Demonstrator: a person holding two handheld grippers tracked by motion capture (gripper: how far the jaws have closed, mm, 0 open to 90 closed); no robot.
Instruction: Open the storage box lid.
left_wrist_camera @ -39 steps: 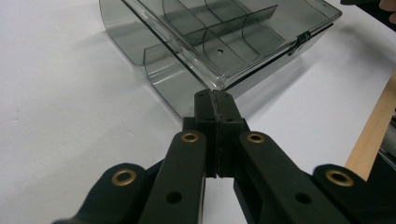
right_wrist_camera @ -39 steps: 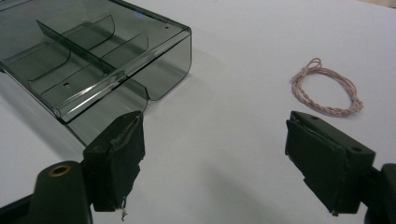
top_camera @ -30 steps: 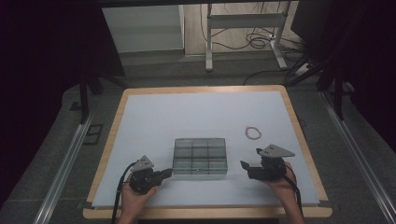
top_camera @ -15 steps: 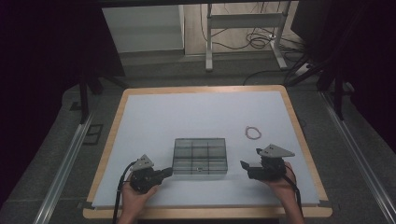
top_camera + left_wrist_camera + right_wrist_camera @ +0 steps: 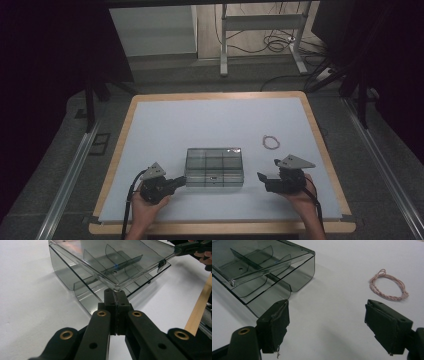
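- High view: a smoky clear box (image 5: 214,167) with dividers lies on the white mat (image 5: 200,125), toward the near edge and between the two hands. The left gripper (image 5: 176,183) points at the box's near-left corner and reaches it. The right gripper (image 5: 261,179) sits just beside the box's right side, apart from it, tips aimed at the box. A pink cord loop (image 5: 271,142) lies on the mat beyond the right gripper, well clear of the box. A wooden rim (image 5: 320,135) frames the mat.
- Left gripper view: the left gripper (image 5: 115,295) has its jaws pressed together, nothing between the pads. Its tips meet the box (image 5: 110,267) at a corner, right under the edge of the lid (image 5: 100,255), which stands tilted up off the tray so the curved dividers show beneath. At the far corner of the lid the right gripper's (image 5: 182,250) tip shows, with fingers (image 5: 203,257) behind it.
- Right gripper view: the right gripper (image 5: 327,312) is released, jaws spread wide over bare mat, holding nothing. The box (image 5: 262,270) lies beyond the left jaw, lid slightly raised. The cord (image 5: 389,286) lies beyond the right jaw, not touching it.
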